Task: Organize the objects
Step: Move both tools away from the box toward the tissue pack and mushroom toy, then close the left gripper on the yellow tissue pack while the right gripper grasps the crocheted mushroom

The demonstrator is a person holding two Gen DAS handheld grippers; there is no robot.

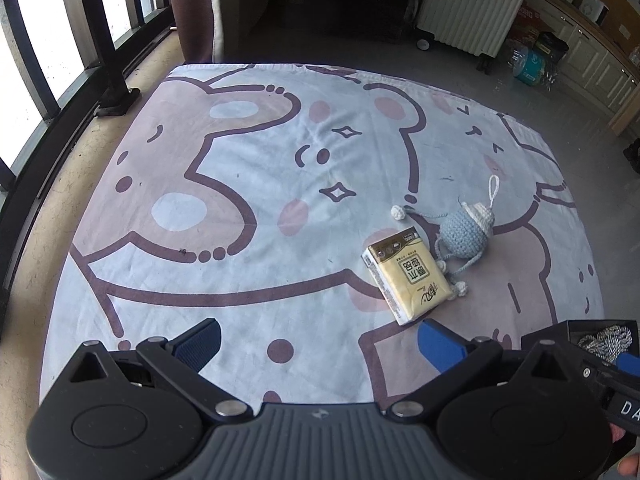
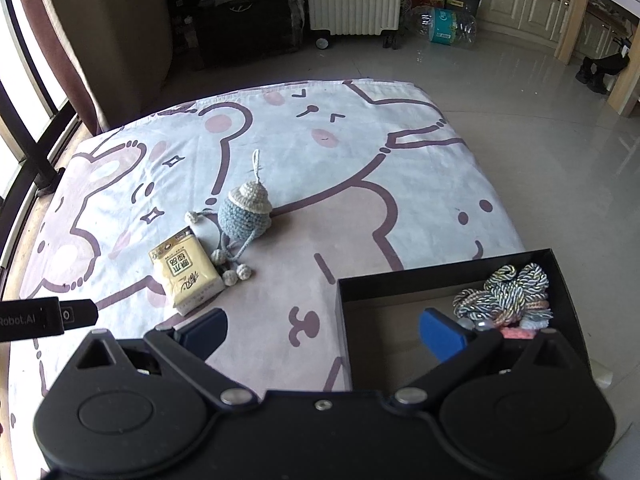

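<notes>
Tissue pack (image 1: 406, 276) lay mid-frame right, touching the crochet toy (image 1: 466, 230). Your left gripper (image 1: 320, 338) was spread wide, holding nothing. Your right gripper (image 2: 324, 330) gaped empty, straddling the box (image 2: 400, 276) wall, lower right.

In the left wrist view, the black box (image 1: 600, 326) is cut off by the right edge, so only one corner and a bit of twisted cord (image 1: 608, 342) are seen, and the lettering on the right gripper (image 1: 628, 364) is clipped after "DA". In the right wrist view, the near part of the box floor is hidden behind the gripper body, and the small pale and pink items (image 2: 520, 330) under the cord are too covered to be identified. The fine print on the tissue pack (image 2: 186, 276) is too small to be read.
</notes>
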